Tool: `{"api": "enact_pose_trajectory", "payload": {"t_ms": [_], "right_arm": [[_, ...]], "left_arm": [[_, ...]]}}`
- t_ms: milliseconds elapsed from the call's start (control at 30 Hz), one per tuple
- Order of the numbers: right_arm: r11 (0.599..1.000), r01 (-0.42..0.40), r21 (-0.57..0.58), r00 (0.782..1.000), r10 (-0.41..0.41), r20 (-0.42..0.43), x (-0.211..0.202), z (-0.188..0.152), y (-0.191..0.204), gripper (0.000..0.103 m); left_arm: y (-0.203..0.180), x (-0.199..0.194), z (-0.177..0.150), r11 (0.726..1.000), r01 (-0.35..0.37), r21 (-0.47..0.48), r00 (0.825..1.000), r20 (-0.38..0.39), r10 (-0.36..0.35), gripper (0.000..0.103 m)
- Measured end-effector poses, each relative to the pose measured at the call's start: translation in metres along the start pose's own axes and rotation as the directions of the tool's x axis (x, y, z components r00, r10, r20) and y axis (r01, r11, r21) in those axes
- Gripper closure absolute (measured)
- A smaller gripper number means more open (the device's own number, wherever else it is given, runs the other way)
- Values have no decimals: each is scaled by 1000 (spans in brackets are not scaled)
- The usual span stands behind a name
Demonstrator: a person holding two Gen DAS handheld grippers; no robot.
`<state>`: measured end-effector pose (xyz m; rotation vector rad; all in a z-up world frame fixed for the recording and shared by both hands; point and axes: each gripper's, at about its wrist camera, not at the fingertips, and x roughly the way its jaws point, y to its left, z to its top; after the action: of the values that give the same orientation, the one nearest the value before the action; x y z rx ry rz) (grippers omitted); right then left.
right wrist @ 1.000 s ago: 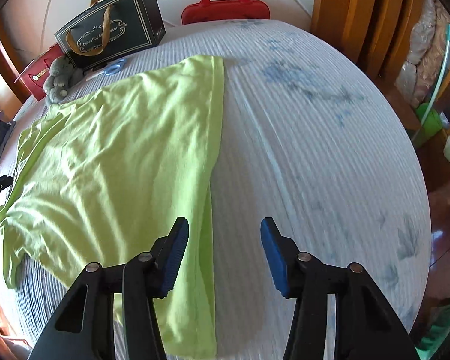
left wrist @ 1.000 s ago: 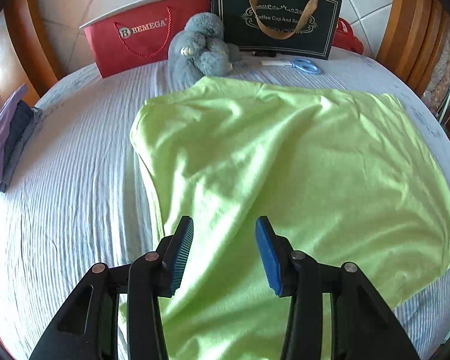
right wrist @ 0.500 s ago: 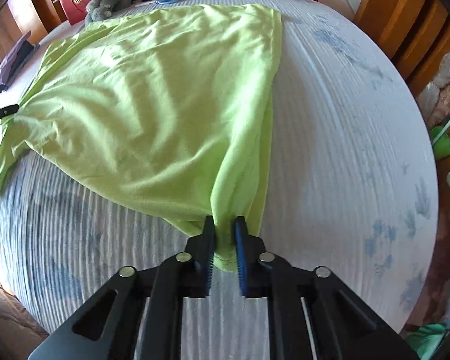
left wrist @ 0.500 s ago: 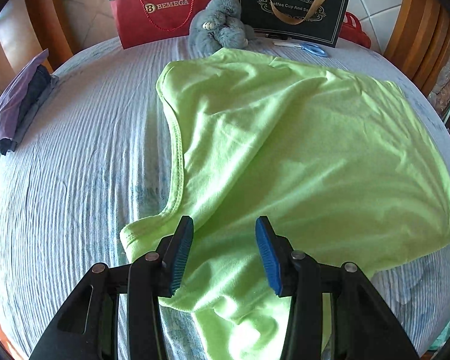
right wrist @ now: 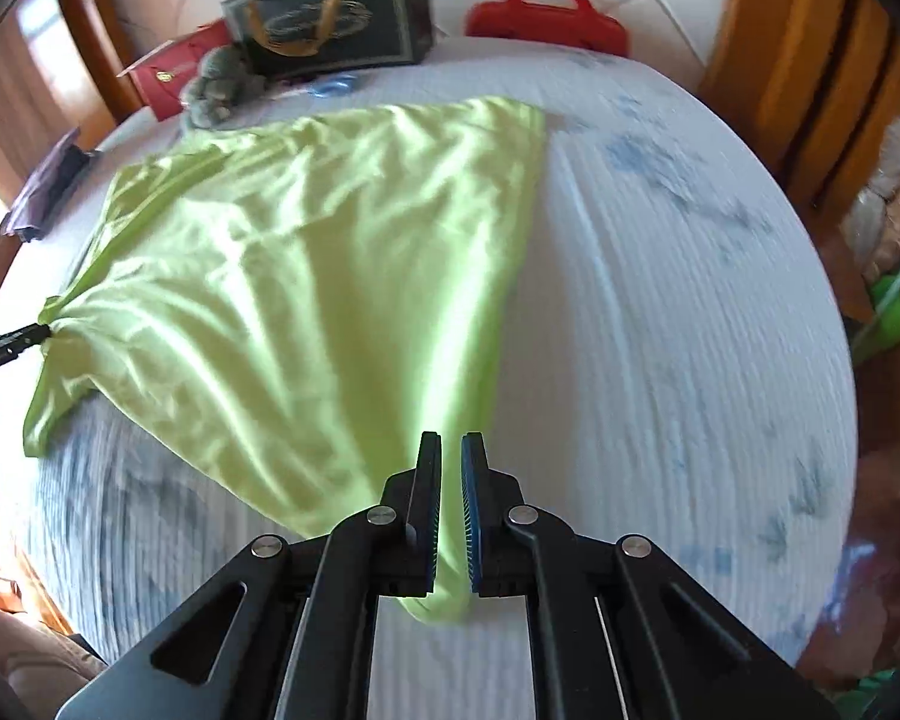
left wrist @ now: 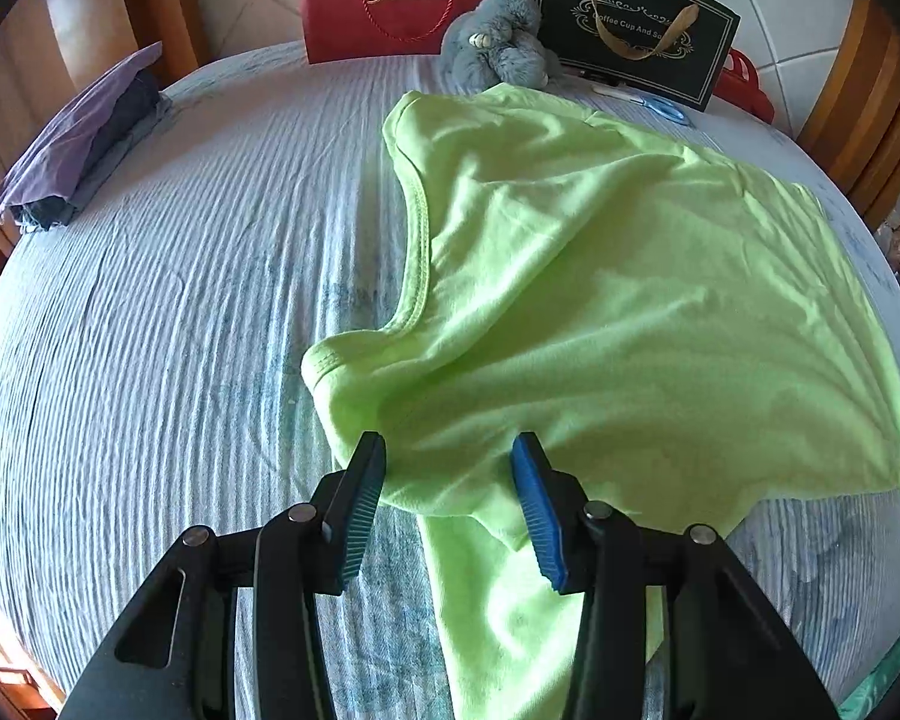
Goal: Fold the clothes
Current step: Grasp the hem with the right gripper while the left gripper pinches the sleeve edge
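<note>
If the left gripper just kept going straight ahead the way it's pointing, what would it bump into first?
Most likely the green shirt: the open left gripper already has bunched fabric lying between its fingers. Depth is hard to judge, so it may skim just above.

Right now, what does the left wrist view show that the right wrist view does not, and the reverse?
Only the left wrist view shows the left gripper open over the shirt's near edge, the shirt's stitched neckline, and the BEMEGA lettering on the red bag.

Only the right wrist view shows the right gripper shut on a corner of the green shirt, the bare bed cover to the right, and clutter beside the bed.

Both show the shirt, the grey plush toy, the dark gift bag, blue scissors and the folded purple clothes.
</note>
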<state>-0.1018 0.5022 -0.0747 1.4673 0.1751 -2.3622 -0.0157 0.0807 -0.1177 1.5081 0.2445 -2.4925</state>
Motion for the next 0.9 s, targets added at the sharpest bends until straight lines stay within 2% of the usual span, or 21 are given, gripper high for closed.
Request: {"api": "enact_pose_trajectory", "payload": {"t_ms": [67,133,200,300,500,600,733,900], "right_arm": [[994,-83,-74,996,84,18,13,32,36,87],[979,-123,-162,991,130,30,28,65,80,59],[955,-161,-249,984,175,38,43,98,125,46],[919,-203,-337,975,223,21,75,129,193,47],[881,-238,-410,967,255,-12,129,206,293,46],[868,-252,-428,963,267,-26,148,232,328,42],[869,-236,-435,969,246,-34,174,264,358,42],[882,-214,-419,976,212,-52,206,299,373,46]], "left_arm": [[8,-4,-7,999,-1,-36,1000,1,1,56],[16,-7,-14,997,-4,-74,1000,-1,4,53],[20,-8,-20,996,-6,-94,1000,-5,5,53],[21,-5,-22,994,-2,-111,1000,0,2,53],[29,3,-9,993,-9,-119,1000,22,12,53],[42,9,4,992,11,-128,1000,24,-8,53],[53,13,20,992,16,-122,999,37,-12,53],[68,16,37,993,26,-113,999,49,-20,53]]}}
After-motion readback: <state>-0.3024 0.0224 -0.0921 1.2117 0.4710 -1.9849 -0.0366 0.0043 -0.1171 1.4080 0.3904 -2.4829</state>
